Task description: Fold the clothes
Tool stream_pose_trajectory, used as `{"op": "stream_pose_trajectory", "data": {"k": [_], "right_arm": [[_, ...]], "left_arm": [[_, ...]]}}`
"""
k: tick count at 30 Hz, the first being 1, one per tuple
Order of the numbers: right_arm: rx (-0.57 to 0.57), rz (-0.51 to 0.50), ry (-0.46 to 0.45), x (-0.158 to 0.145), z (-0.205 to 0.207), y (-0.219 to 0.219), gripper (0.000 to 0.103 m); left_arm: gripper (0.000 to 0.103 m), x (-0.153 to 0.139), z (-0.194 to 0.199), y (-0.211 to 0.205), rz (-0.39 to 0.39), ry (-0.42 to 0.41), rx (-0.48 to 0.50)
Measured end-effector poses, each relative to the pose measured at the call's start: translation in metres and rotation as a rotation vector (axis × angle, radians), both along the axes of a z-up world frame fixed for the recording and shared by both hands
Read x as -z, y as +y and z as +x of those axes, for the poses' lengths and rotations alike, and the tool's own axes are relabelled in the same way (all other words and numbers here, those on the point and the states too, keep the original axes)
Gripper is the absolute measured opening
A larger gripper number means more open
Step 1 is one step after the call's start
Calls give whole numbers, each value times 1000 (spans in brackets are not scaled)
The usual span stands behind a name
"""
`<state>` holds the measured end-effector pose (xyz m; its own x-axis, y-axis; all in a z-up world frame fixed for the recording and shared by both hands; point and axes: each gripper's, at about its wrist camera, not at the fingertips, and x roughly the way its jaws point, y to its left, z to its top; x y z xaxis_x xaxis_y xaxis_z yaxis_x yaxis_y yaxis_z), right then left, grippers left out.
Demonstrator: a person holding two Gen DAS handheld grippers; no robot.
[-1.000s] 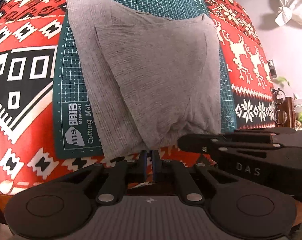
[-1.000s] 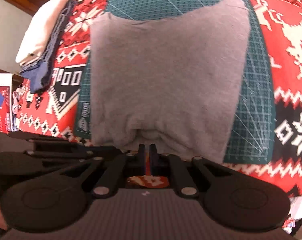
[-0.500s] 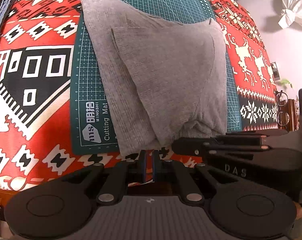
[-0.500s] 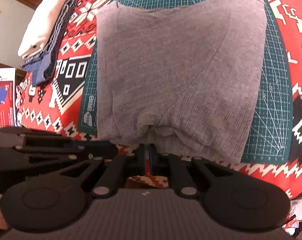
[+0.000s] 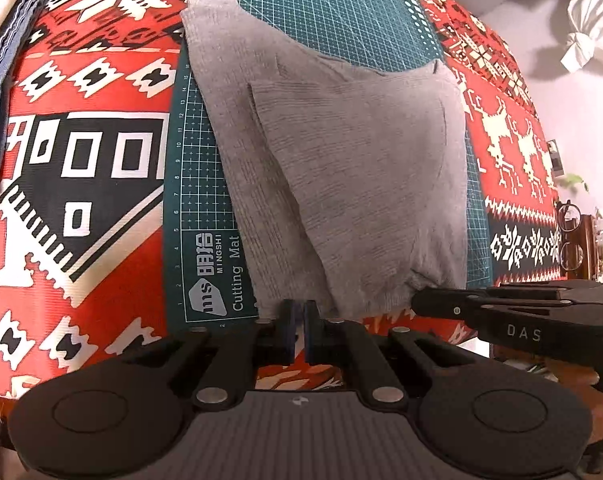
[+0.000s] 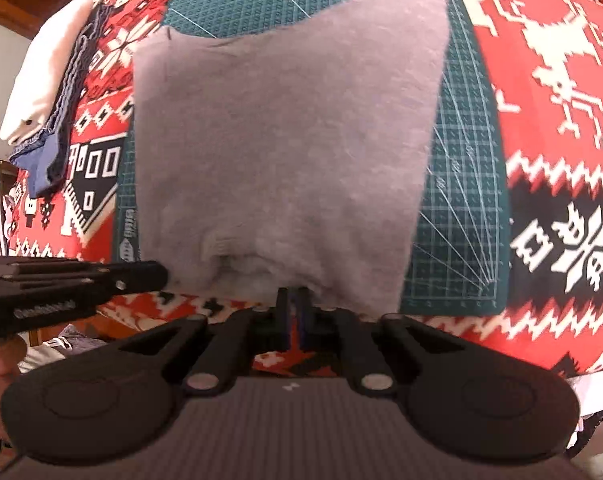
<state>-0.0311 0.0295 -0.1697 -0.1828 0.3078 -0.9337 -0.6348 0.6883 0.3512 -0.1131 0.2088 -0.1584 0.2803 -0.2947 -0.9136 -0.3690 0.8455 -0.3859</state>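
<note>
Green cutting mat (image 5: 205, 184) on patterned tablecloth (image 5: 81, 184)

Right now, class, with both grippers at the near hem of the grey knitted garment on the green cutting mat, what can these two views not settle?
- Left gripper: fingers nearly together; whether they pinch the grey knitted garment is hidden by its hem.
- Right gripper: same doubt; that view is motion-blurred.
- Green cutting mat: its far end is cut off by the top edge.
- Stacked folded clothes: only edges show.
</note>
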Motion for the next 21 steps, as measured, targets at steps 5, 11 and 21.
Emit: {"op": "stream_pose_trajectory", "data": {"k": [5, 11, 21], "right_arm": [[-21, -46, 3, 3, -6, -13, 7], [-23, -12, -8, -22, -4, -23, 7], [23, 48, -74, -48, 34, 3, 7]], "left_arm": [[4, 2, -5, 2, -8, 17, 3], [4, -15, -7, 0, 11, 8, 34], [4, -37, 40, 25, 101, -51, -13]]}}
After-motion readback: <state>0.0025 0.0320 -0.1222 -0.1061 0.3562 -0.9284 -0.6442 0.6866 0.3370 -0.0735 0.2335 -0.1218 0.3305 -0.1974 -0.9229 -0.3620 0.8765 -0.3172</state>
